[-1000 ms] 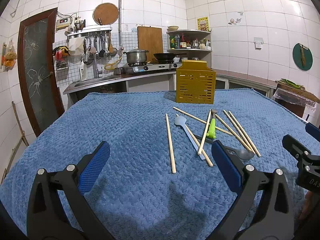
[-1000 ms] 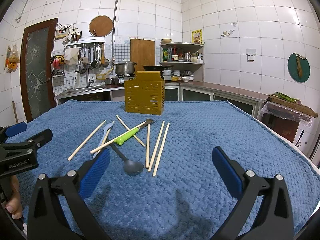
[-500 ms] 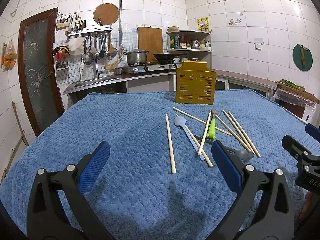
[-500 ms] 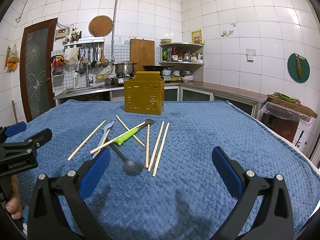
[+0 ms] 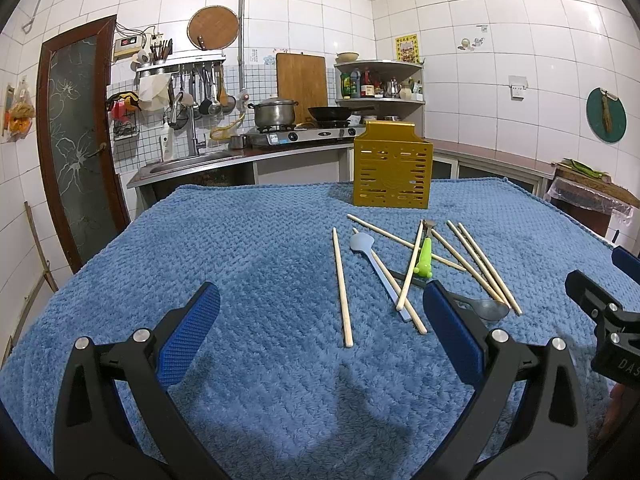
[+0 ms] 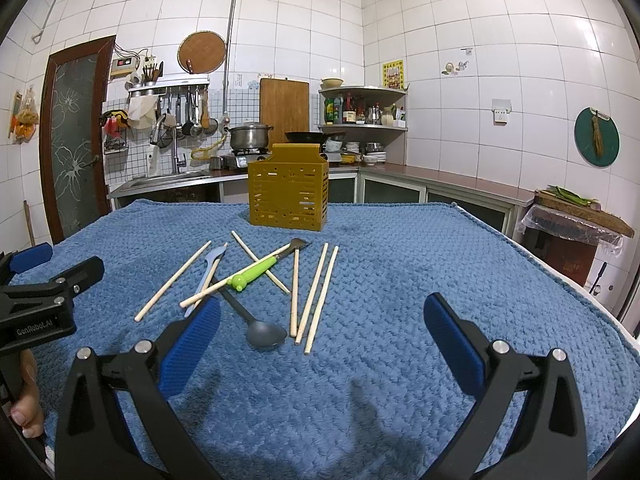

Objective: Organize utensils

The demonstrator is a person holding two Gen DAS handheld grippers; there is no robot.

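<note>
Left wrist view: bench [image 5: 160, 264] covered by blue textured cloth, filling the lower frame. Yellow slotted utensil holder [image 5: 392, 170] standing upright at the far side of the bench, apart from the loose utensils. Left claw [image 5: 320, 332] low over the near edge of the cloth, blue pads spread wide, nothing between them. Right claw [image 5: 600, 312] partly visible at the right edge of the same view; state not readable there. Right wrist view: right claw [image 6: 322, 338] likewise spread wide and empty, above the cloth.

Utensils scattered flat between the claws and the holder, not sorted. Wooden chopsticks [image 5: 476, 266] lying loose, several crossing one another; single chopstick [image 5: 341, 284] lying apart on the left of the pile. Dark grey spoon [image 6: 256, 326] with bowl toward the right claw, handle running under the pile. Pale blue spoon [image 5: 372, 260] crossed by a chopstick. Green-handled peeler [image 6: 256, 270] resting on top of crossed chopsticks, blade end toward the holder.

Person's fingers [image 6: 26, 408] visible at the lower left of the right wrist view, under the left claw body.
</note>
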